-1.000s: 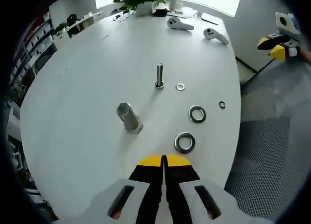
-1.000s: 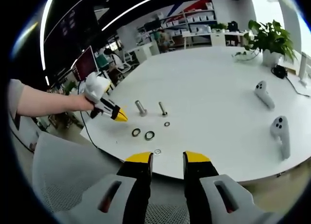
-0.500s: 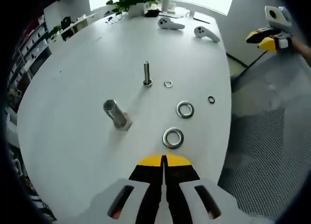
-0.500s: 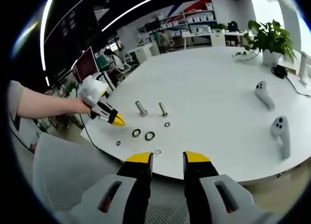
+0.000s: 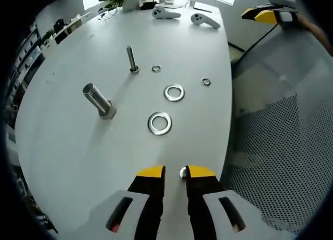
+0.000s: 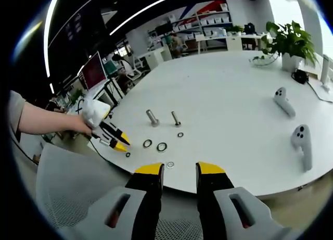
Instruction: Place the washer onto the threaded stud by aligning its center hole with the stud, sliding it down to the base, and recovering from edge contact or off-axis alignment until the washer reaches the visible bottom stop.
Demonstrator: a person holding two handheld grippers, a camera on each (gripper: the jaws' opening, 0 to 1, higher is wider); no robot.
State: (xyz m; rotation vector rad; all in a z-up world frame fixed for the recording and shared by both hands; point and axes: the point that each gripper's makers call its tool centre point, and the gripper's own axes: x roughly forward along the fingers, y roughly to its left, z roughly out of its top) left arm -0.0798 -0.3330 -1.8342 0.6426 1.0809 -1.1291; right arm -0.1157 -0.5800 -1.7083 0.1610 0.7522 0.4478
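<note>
Steel washers lie loose near the slim threaded stud [image 5: 132, 59], none on it. Left gripper [image 5: 175, 172], jaws apart, hovers over a small washer [image 5: 182, 172] at the table [image 5: 67, 146] edge, seemingly choosing it. Right gripper [image 6: 179, 170] waits open, empty, well off.

You have no legible writing, label, brand, number or sign ahead of either pair of tongs; marks on the distant shelves are too blurred.
</note>
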